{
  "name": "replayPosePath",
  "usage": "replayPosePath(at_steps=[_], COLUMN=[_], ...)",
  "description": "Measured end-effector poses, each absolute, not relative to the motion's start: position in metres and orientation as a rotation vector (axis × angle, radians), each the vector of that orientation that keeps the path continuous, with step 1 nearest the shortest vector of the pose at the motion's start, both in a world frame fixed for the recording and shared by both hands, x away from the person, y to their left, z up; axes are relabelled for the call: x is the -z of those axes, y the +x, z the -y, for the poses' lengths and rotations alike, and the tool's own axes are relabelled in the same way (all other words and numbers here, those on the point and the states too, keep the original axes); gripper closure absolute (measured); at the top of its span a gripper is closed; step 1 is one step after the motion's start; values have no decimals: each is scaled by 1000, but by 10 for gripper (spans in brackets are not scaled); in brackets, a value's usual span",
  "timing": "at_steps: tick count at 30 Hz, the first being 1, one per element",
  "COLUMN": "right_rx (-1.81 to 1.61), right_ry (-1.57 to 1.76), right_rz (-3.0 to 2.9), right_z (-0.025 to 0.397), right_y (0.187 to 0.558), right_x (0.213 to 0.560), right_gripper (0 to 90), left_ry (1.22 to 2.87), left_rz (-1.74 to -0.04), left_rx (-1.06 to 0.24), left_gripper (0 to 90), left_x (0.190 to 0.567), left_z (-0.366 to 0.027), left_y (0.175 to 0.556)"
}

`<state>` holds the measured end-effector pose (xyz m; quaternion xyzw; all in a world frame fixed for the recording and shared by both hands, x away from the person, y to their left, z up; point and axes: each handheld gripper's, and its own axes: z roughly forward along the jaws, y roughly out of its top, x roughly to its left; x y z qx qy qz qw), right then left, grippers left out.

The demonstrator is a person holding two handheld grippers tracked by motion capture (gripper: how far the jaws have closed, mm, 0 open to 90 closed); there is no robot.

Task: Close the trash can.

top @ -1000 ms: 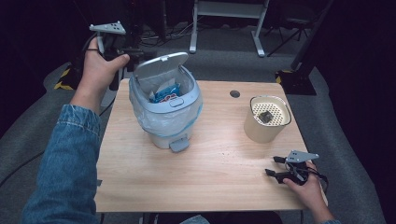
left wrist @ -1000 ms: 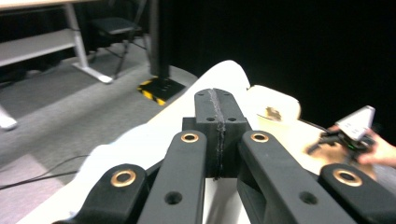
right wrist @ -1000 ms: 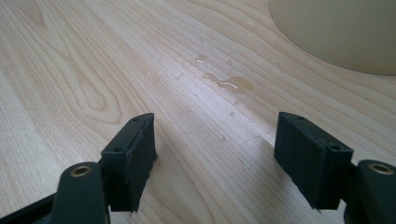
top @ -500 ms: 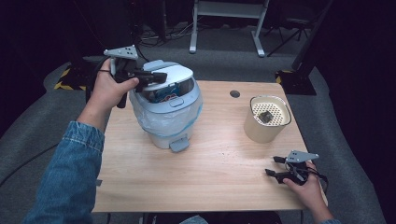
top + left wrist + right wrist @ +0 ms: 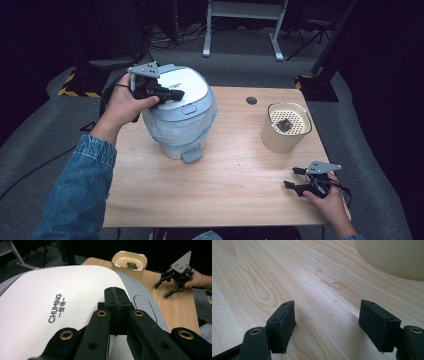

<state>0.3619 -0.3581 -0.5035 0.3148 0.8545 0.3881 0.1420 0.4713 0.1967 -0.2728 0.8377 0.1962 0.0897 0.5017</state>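
White lid point(image 5: 182, 89) of bin point(image 5: 181, 131) lies directly under L gripper point(image 5: 170, 94), jaws together, tips resting on lid top, bin at tabletop point(image 5: 225, 180) left-centre. R gripper point(image 5: 294, 177) far off at front right, jaws apart, empty. L hand does any push down.

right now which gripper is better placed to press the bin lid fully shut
Left. The left gripper, jaws shut, already rests on the bin lid. The right gripper sits open on the table near the cream container, away from the bin.
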Motion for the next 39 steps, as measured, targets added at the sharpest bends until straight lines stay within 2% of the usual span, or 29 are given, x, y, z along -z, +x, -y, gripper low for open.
replayPosePath(at_steps=[14,20,26,28,30,36,39], right_rx=[-1120,-1119,-1119,-1119,-1120,-1120,-1120], right_ry=[909,909,908,909,910,909,909], right_rz=[-2466,-2466,-2466,-2466,-2467,-2467,-2467], right_z=[358,358,358,358,358,358,358], right_y=[362,362,362,362,362,362,362], right_x=[503,503,503,503,503,503,503], right_gripper=[294,293,293,293,293,293,293], left_ry=[1989,2065,2044,2020,1998,1958,1967], left_rz=[-523,-552,-507,-527,-506,-473,-457], left_rx=[-223,-259,-292,-327,-303,-352,-361], left_gripper=[900,900,899,573,558,432,422], left_x=[277,272,275,275,272,261,258], left_z=[-198,-191,-190,-186,-186,-192,-193], left_y=[474,472,472,467,459,434,412])
